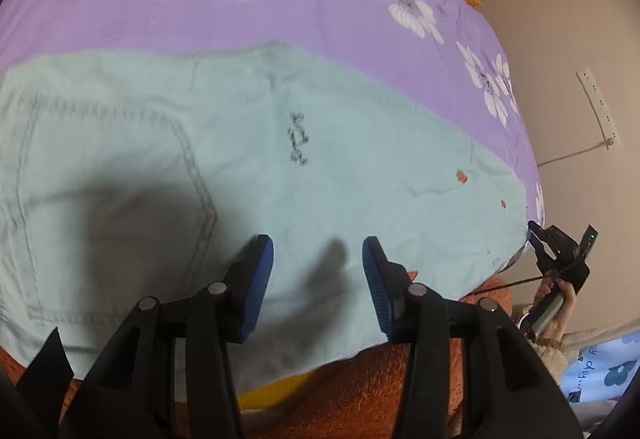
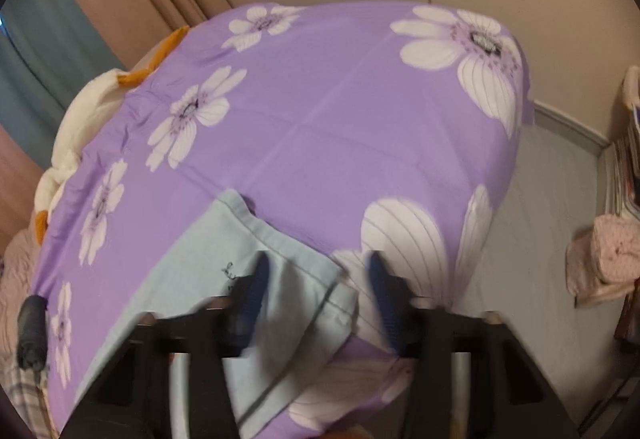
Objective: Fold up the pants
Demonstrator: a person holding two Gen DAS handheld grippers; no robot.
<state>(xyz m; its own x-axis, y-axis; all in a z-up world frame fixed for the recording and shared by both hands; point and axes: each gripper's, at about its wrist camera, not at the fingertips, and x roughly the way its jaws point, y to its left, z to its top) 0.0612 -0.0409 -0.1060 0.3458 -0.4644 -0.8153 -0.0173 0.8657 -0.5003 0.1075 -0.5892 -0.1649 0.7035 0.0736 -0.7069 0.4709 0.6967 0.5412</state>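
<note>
The pale blue cotton pants [image 1: 248, 167] lie spread flat on a purple bedsheet printed with large white flowers [image 1: 120, 7], filling the middle and the 9 o'clock half of the left wrist view; a stitched back pocket shows toward 8 o'clock and a small dark embroidered mark sits near the centre. In the right wrist view the same pants [image 2: 200, 271] run from 7 o'clock up toward the centre, their hemmed leg ends lying one over the other. The left gripper [image 1: 318, 279] hovers over the fabric near the pants' lower edge at 6 o'clock, its blue-padded fingers [image 1: 260, 279] spread wide apart with nothing between them. The right gripper [image 2: 316, 295] is likewise spread wide, straddling the corner of the leg hem, its left finger over the cloth and its right finger over the sheet; the frame is blurred, and whether either pad touches the fabric cannot be told. An orange fleece blanket [image 1: 360, 391] lies under the pants' near edge at 6 o'clock. A white plush duck with orange feet [image 2: 80, 111] rests at the sheet's edge at 9 o'clock, and a white power strip [image 1: 598, 107] hangs on the beige wall at 3 o'clock.
</note>
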